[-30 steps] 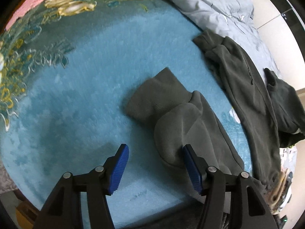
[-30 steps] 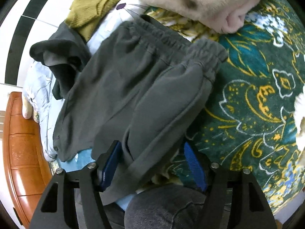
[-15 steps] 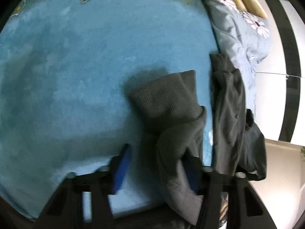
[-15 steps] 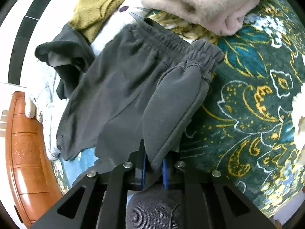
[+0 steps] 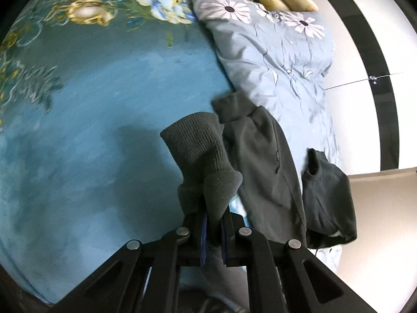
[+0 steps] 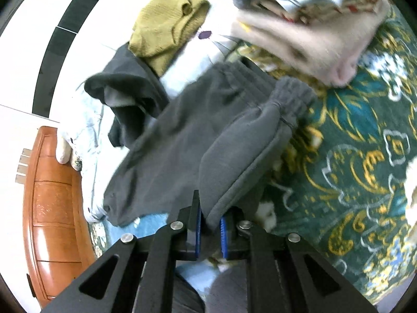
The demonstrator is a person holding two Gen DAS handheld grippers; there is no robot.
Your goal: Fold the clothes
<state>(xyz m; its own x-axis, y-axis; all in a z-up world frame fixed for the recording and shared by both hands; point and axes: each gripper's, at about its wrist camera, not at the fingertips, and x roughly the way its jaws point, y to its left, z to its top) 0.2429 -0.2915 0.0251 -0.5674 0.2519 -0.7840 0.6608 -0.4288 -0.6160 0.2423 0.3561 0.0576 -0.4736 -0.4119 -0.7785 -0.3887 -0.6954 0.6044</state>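
The left tool pinches the gray pants by a cuff. The right tool is clamped on the waist end, so they can fold the pants on the bed

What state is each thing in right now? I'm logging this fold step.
Left tool: shut on the ribbed leg cuff.
Right tool: shut on the waistband side of the dark grey sweatpants.
Sweatpants: partly lifted, unfolded.
Olive sweater: crumpled.
Beige garments: folded, stacked.
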